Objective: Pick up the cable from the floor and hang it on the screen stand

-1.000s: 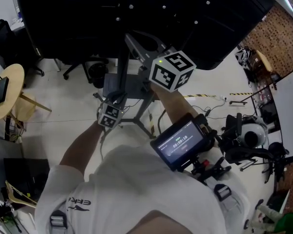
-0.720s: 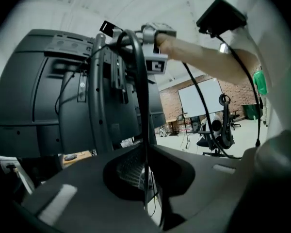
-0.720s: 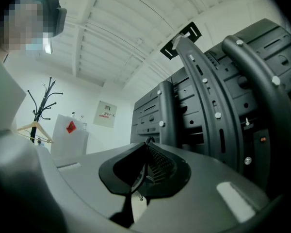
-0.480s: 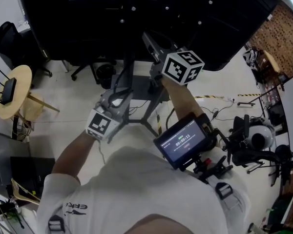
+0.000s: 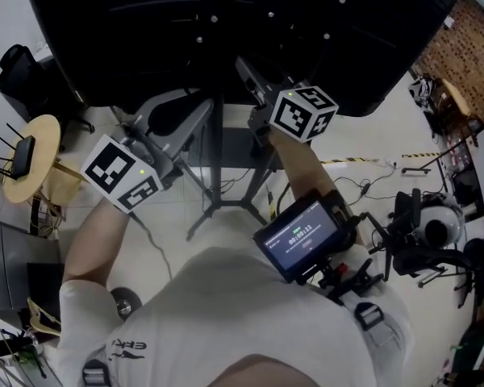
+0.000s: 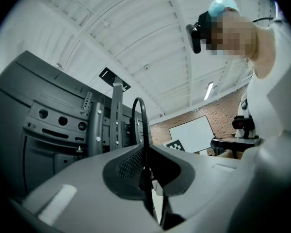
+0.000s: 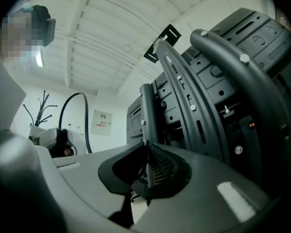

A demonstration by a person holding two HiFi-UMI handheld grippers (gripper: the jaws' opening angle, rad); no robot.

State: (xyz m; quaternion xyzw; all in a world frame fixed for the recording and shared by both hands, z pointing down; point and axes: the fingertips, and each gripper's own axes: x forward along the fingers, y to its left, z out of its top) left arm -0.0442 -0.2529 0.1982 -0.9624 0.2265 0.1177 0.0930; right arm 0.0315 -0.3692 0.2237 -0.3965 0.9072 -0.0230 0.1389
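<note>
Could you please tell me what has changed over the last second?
The left gripper rose from the foot of the screen stand up to the back of the screen, lifting the cable clamped in its jaws. The right gripper has just been opening its jaws slightly; a thin dark piece sits between them, grip unclear. It stayed by the stand; the screen did not move.
</note>
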